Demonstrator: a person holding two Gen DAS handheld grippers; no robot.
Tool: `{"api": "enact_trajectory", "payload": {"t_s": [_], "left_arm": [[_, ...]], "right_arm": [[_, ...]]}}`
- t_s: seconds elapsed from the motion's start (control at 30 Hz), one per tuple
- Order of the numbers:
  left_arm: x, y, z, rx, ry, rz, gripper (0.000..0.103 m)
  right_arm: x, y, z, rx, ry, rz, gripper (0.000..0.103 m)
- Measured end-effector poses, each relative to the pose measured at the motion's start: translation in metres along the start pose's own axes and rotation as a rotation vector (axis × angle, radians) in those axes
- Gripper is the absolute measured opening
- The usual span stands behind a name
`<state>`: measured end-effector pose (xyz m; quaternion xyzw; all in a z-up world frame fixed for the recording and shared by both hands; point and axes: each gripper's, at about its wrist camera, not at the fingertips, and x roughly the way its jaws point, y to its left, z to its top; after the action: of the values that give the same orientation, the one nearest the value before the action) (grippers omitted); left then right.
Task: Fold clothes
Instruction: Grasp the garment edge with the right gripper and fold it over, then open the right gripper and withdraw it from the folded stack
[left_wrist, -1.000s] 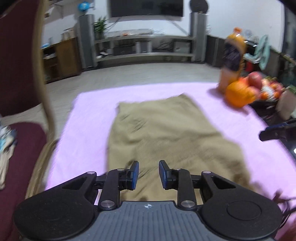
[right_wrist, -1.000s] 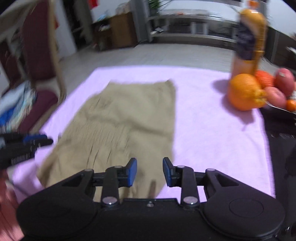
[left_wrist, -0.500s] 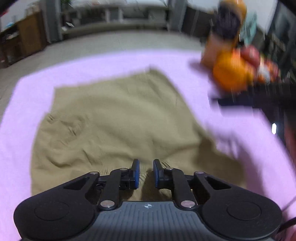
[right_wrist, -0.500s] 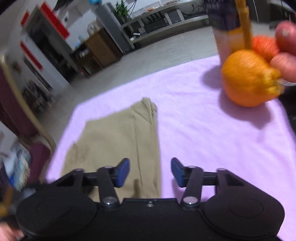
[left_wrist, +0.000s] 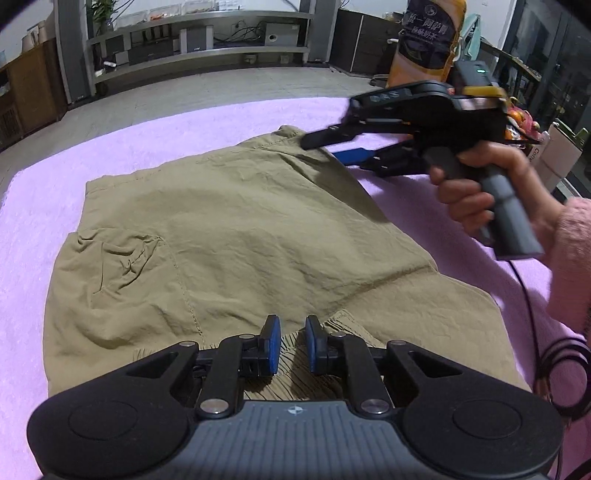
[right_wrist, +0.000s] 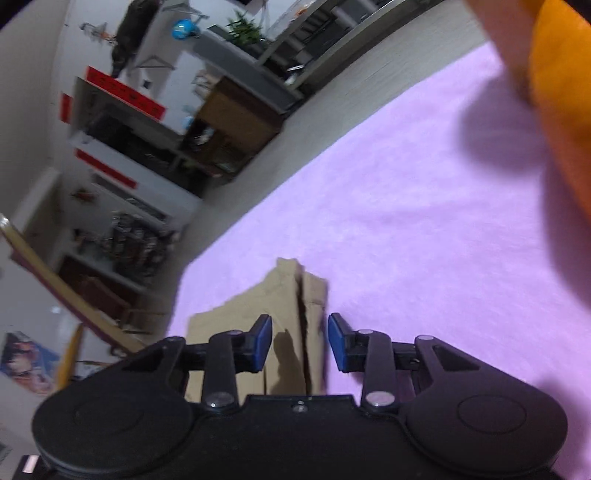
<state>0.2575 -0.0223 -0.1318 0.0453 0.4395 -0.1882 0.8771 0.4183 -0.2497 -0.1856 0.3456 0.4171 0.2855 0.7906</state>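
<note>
While left claw (left_wrist: 291, 343) nips khaki shorts (left_wrist: 240, 236) waistband, right claw (right_wrist: 300, 343) gapes empty; bottle (left_wrist: 424, 40) beside.

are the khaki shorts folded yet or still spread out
Spread flat, not folded across yet: the khaki shorts lie open on the pink blanket, pocket and elastic waistband showing, with no part turned back over the rest.
</note>
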Motion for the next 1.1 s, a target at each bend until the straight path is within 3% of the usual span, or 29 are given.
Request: {"api": "enact_trajectory", "payload": {"t_s": [0.1,0.17,0.2,0.27,0.43,0.57,0.67,0.73,0.97,1.07,1.1], "left_arm": [[0.002,0.0,-0.001,0.005,-0.006,0.0,0.013],[0.003,-0.002,-0.002,0.011,-0.006,0.006,0.013],[0.003,-0.003,-0.001,0.016,-0.006,0.01,0.013],[0.003,-0.004,-0.001,0.02,-0.007,0.018,0.013],[-0.007,-0.008,0.0,-0.038,-0.008,0.062,0.012],[-0.062,-0.03,-0.013,-0.052,-0.076,0.072,0.015],[-0.111,-0.045,-0.043,-0.06,-0.119,0.075,0.015],[-0.141,-0.052,-0.07,-0.076,-0.131,0.054,0.016],[-0.197,-0.073,-0.163,-0.079,-0.053,-0.059,0.017],[-0.206,-0.073,-0.173,-0.053,-0.061,-0.032,0.02],[-0.21,-0.07,-0.171,-0.067,-0.075,-0.028,0.022]], "right_arm": [[0.011,0.001,0.004,-0.013,-0.025,0.007,0.032],[0.019,0.005,0.008,-0.033,-0.036,-0.032,0.025],[0.02,0.011,0.007,-0.064,-0.037,-0.064,0.013],[0.021,0.025,0.004,-0.131,-0.038,-0.128,0.01],[-0.037,0.098,-0.02,-0.318,-0.096,-0.105,0.007],[-0.096,0.167,-0.056,-0.506,-0.127,-0.122,0.007],[-0.134,0.211,-0.099,-0.667,-0.139,-0.165,0.007],[-0.149,0.23,-0.132,-0.762,-0.114,-0.19,0.007],[-0.163,0.239,-0.279,-1.074,0.179,-0.351,0.012],[-0.167,0.23,-0.303,-1.067,0.258,-0.391,0.018],[-0.173,0.229,-0.301,-1.021,0.234,-0.385,0.022]]}}
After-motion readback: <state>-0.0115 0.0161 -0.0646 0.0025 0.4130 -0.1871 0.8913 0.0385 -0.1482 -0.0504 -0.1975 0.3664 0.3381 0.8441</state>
